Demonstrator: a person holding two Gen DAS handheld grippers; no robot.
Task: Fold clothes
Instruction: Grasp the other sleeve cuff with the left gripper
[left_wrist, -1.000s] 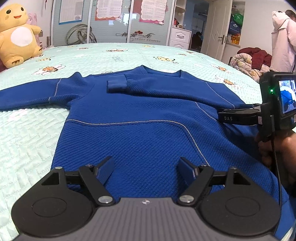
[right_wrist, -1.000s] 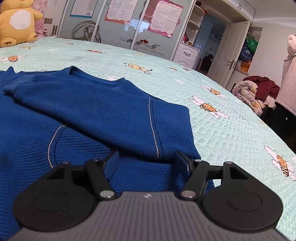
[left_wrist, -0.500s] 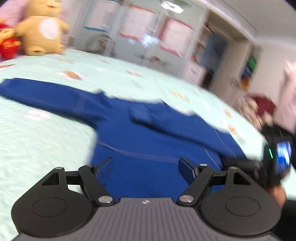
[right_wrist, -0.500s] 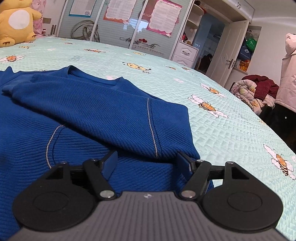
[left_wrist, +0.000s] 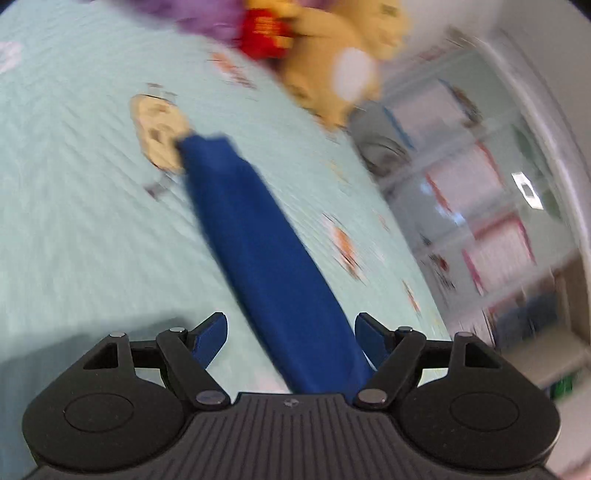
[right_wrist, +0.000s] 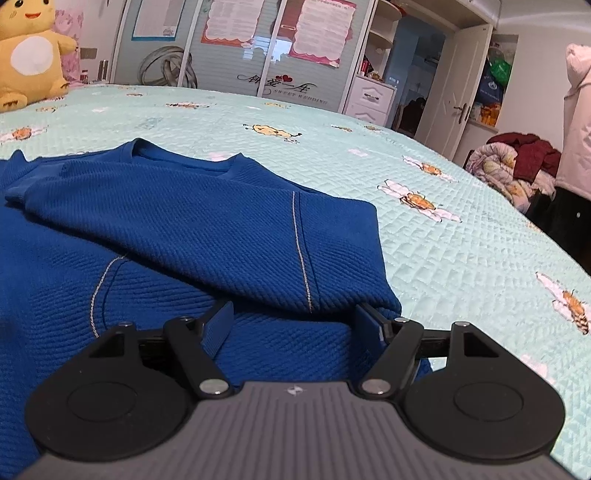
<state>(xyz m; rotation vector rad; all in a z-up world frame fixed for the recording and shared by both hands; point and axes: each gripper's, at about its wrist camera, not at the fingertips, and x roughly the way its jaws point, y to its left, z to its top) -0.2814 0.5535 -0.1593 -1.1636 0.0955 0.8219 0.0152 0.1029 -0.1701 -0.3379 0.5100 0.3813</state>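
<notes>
With one sleeve already folded across the sweater (right_wrist: 207, 236) on the bed (right_wrist: 461, 236), your left fingers (left_wrist: 291, 341) gape wide over the outstretched sleeve (left_wrist: 258, 251); right fingers (right_wrist: 295, 328), empty, are opening. Next, pinch its cuff.

A wardrobe door (right_wrist: 295, 85) carries cursive lettering with two red hearts above the small capitals "SWEET WEDDING"; the posters' (right_wrist: 321, 29) print is unreadable.
</notes>
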